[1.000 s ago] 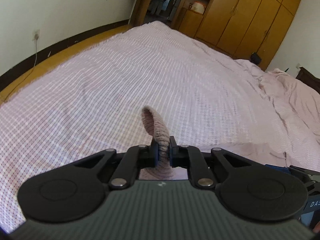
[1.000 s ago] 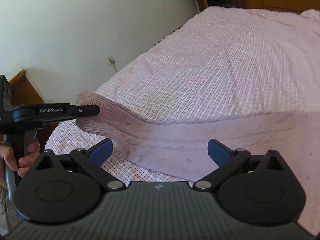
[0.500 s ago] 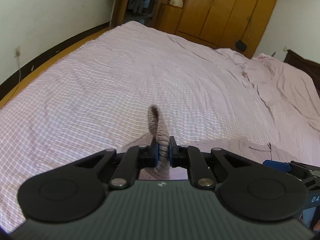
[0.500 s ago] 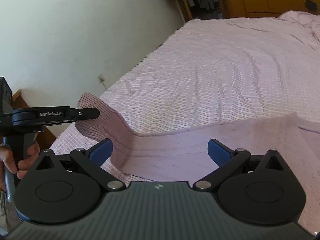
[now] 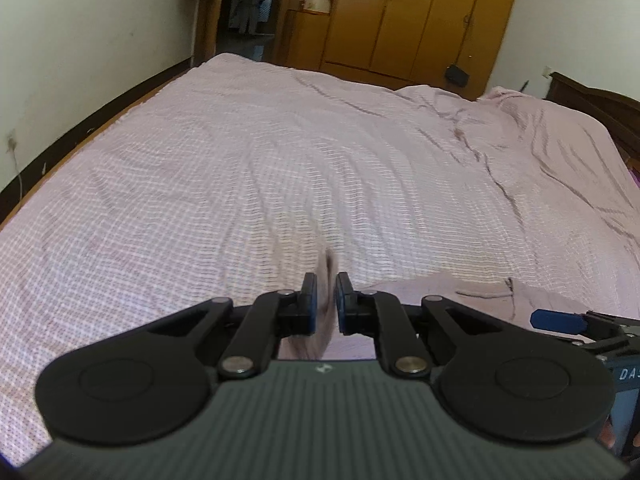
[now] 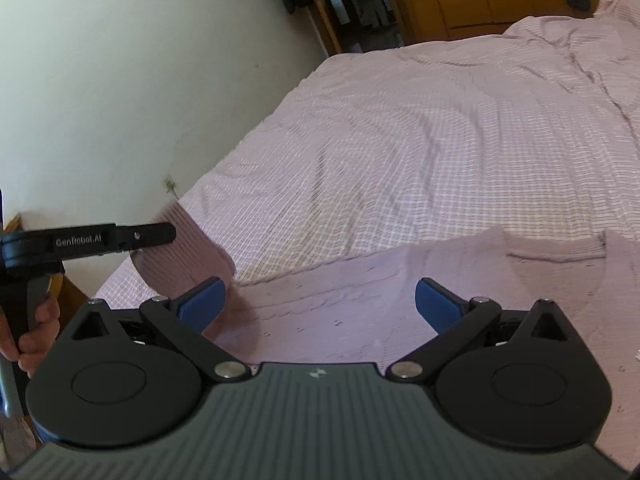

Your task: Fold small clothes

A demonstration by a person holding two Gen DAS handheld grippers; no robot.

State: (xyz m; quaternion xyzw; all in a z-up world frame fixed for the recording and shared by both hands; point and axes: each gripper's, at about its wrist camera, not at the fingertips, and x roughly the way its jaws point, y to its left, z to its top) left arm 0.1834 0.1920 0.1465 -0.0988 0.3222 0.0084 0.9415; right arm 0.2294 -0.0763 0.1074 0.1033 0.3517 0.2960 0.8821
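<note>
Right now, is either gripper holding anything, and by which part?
The left gripper pinches the pink knit garment at a raised edge fold, loosely. The right gripper is open, holding nothing.

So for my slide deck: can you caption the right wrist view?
Open right tool hovers over pink knit garment on checked bedspread; left tool lifts its edge.

A small knitted sweater [image 6: 360, 300] in dusty pink, cable-patterned across its body, lies spread flat over the checked pink bedspread [image 6: 400, 140] near the bed's near edge; its ribbed end [image 6: 184, 248] on the left is lifted off the bed and curls upward, pinched in the left claw [image 5: 325, 292], blurred there; a ribbed neck opening [image 6: 560, 250] shows toward the right; the rest lies smooth.
</note>
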